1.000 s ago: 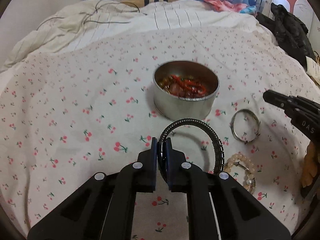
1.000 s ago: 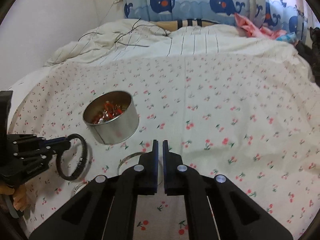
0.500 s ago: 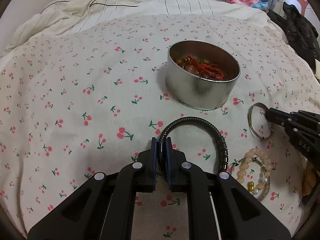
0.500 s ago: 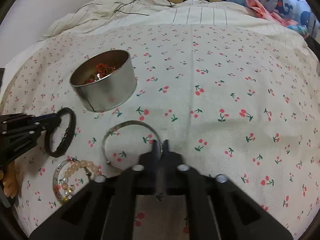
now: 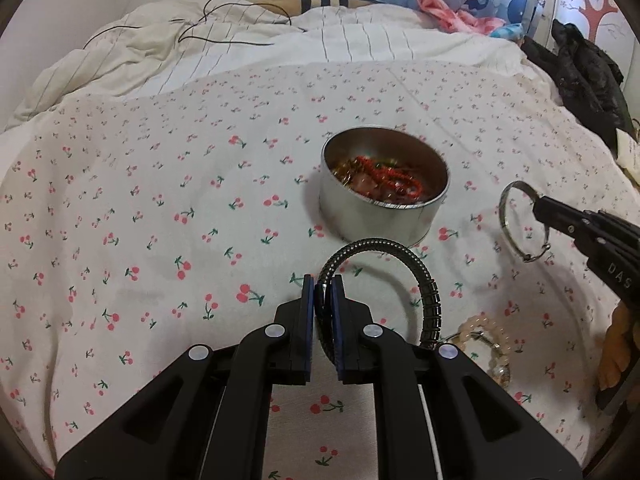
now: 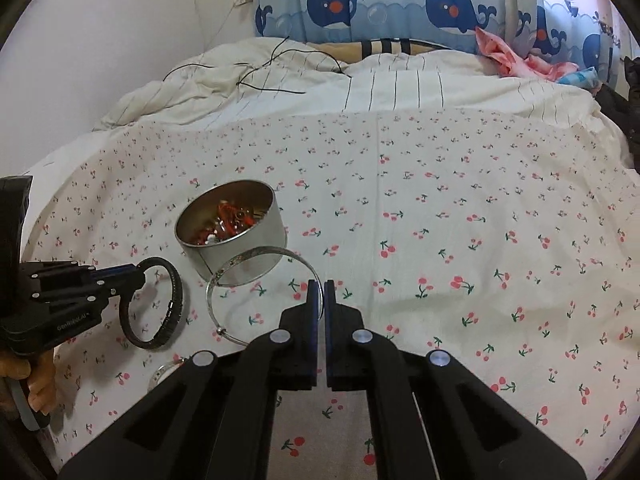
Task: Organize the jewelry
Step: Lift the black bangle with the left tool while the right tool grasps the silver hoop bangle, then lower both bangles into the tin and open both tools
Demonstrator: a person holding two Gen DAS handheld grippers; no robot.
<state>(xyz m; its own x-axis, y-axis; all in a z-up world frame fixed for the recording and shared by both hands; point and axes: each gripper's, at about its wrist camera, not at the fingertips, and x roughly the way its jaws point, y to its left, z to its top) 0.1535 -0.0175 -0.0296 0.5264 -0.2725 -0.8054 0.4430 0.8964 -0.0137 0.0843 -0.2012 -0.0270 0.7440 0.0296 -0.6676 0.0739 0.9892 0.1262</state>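
A round silver tin [image 5: 384, 192] [image 6: 236, 236] with red and amber beads inside stands on the cherry-print sheet. My left gripper [image 5: 322, 292] [image 6: 138, 270] is shut on a black braided bracelet [image 5: 424, 276] [image 6: 172, 312], held just above the sheet in front of the tin. My right gripper [image 6: 321, 292] [image 5: 538, 202] is shut on a thin silver bangle [image 6: 256, 264] [image 5: 516, 224], lifted off the sheet beside the tin. A pale bead bracelet [image 5: 488, 340] lies on the sheet under the black bracelet's right end.
A rumpled striped duvet [image 6: 360, 84] with a black cable fills the far half of the bed. Dark clothing [image 5: 580, 64] lies along the right edge. A whale-print curtain [image 6: 440, 4] hangs behind. A hand [image 6: 36, 380] grips the left tool's handle.
My right gripper dropped to the silver bangle, closed on it and has lifted it off the sheet. The left gripper keeps the black bracelet, dipping and coming back up.
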